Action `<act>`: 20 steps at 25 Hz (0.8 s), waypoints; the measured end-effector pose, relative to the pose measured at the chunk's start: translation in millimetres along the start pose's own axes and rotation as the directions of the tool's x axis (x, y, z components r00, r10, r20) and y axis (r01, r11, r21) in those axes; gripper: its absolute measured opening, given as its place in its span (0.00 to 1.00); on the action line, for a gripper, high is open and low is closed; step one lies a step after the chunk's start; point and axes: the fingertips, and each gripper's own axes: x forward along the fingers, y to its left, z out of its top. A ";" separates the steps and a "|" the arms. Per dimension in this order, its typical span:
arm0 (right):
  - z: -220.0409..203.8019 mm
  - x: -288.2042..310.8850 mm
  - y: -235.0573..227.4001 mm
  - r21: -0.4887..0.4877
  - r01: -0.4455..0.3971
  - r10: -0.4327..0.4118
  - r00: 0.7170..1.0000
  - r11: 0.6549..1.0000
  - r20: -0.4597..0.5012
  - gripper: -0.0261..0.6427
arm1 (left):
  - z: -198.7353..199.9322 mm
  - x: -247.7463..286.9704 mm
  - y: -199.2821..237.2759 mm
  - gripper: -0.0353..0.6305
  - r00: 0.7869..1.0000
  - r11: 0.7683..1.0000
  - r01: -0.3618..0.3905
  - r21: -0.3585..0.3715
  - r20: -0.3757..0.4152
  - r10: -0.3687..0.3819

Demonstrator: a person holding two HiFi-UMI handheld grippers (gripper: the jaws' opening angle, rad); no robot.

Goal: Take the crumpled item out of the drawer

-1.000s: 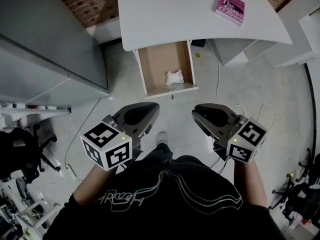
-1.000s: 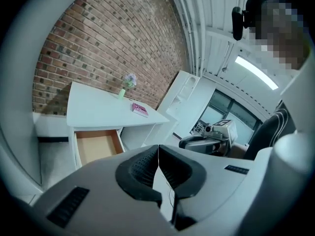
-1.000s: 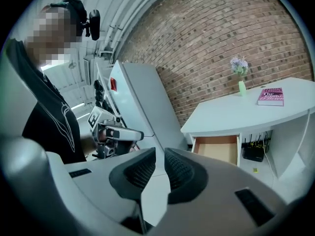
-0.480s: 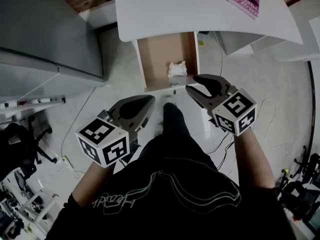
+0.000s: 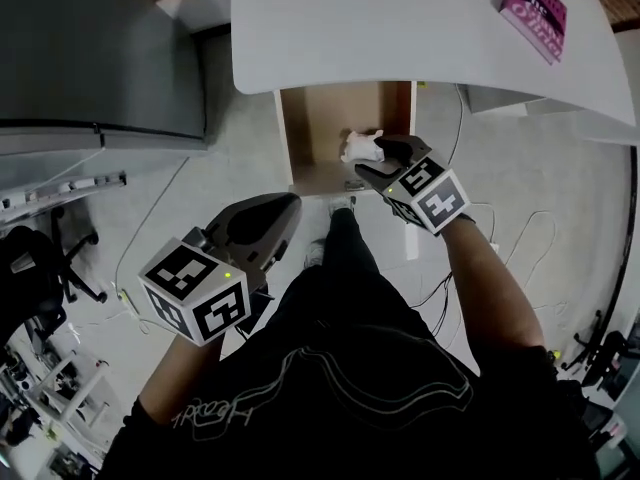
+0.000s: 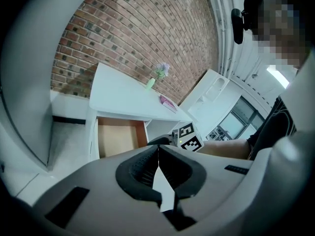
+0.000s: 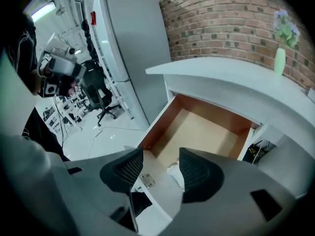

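Since the drawer (image 5: 322,118) stands pulled out from under the bench (image 5: 380,28), the white crumpled item (image 5: 358,146) lies exposed by the drawer's front right corner; right claw (image 5: 370,161), jaws just opened wide to straddle it, hovers above that corner, nothing between them yet; left claw (image 5: 285,213), closed and empty, hangs short of the drawer front, evidently spare.

Brick wall (image 6: 138,28), white desk (image 5: 400,18), grey cabinet (image 5: 90,58) (poss. fridge), office chair (image 7: 101,100)
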 end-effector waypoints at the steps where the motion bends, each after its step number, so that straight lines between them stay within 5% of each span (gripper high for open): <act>1: -5.1 11.4 -6.8 -0.012 -0.005 0.004 1.000 1.000 -0.028 0.37 | 2.3 4.3 5.1 0.09 1.000 1.000 -0.014 -0.016 -0.004 0.014; 11: -50.0 109.2 -42.7 -0.030 -0.028 0.020 0.971 0.999 -0.240 0.38 | 8.4 32.4 59.3 0.09 0.998 0.992 -0.057 -0.113 -0.005 0.057; 20: -73.2 148.5 -68.3 -0.165 -0.049 -0.021 0.918 0.985 -0.397 0.38 | -11.0 44.8 84.9 0.09 0.996 0.980 -0.087 -0.179 -0.014 0.086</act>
